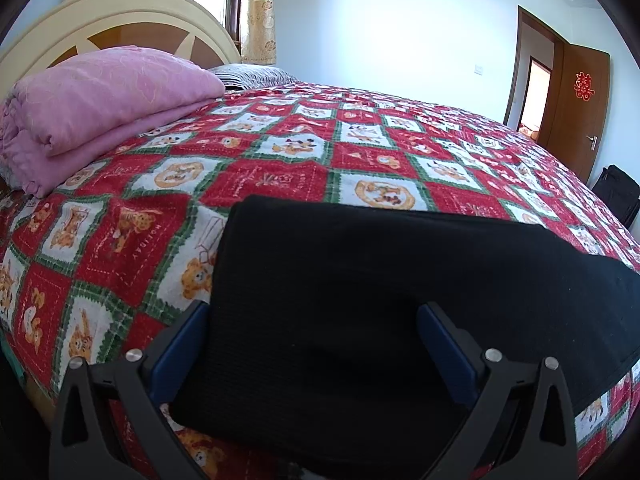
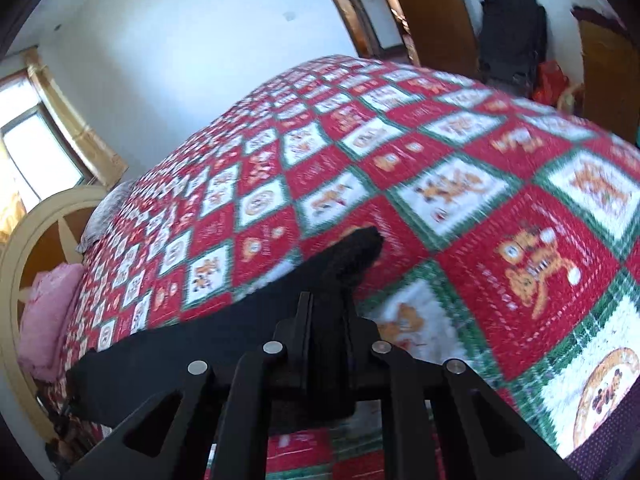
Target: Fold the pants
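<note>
Black pants (image 1: 360,272) lie folded on the red patchwork bedspread (image 1: 280,160) near the bed's front edge. My left gripper (image 1: 316,320) is open, its blue-padded fingers (image 1: 180,344) wide apart with the left end of the pants between them; the cloth runs on past the right finger. In the right wrist view my right gripper (image 2: 326,300) is shut on a bunched end of the pants (image 2: 200,344). A tip of that cloth pokes out past the fingertips, lifted off the bedspread (image 2: 440,200).
A folded pink blanket (image 1: 100,100) lies by the cream headboard (image 1: 120,12) at the back left. A wooden door (image 1: 576,108) stands open at the right, with a black bag (image 1: 618,196) on the floor beside the bed.
</note>
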{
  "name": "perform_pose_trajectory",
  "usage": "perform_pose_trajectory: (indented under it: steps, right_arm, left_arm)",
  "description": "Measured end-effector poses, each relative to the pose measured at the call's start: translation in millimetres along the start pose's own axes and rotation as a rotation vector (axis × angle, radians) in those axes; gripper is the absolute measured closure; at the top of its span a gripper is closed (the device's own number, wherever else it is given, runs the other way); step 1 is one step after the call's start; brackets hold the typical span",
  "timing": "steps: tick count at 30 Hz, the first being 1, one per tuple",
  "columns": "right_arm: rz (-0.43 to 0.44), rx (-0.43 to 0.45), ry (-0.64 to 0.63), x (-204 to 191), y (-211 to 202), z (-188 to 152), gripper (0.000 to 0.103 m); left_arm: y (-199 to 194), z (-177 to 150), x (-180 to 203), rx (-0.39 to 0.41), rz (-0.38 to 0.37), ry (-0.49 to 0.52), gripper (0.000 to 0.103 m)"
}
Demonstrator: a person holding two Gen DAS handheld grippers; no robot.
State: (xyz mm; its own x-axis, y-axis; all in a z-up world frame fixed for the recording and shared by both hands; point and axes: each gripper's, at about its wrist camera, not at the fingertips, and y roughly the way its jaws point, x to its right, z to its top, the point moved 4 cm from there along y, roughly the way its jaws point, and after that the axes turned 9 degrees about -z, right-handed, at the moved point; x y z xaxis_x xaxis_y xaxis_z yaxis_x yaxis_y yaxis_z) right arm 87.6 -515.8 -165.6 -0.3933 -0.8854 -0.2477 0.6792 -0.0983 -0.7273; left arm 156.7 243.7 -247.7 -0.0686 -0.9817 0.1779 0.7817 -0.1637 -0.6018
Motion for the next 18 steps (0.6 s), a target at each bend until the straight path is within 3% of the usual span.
perform_pose_trajectory:
  steps: [6, 12, 18]
  right_arm:
    - [0.012, 0.043, -0.091, -39, -14, -1, 0.09]
    - [0.058, 0.072, -0.162, -76, -27, -6, 0.091]
    - [0.12, 0.077, -0.244, -124, -34, -19, 0.091]
  left_arm:
    - [-6, 0, -4, 0.0, 0.003, -0.033, 0.0]
    - [-35, 18, -5, 0.1, 0.058, -0.018, 0.0]
    - [-49, 32, 17, 0.131, -0.014, 0.007, 0.0]
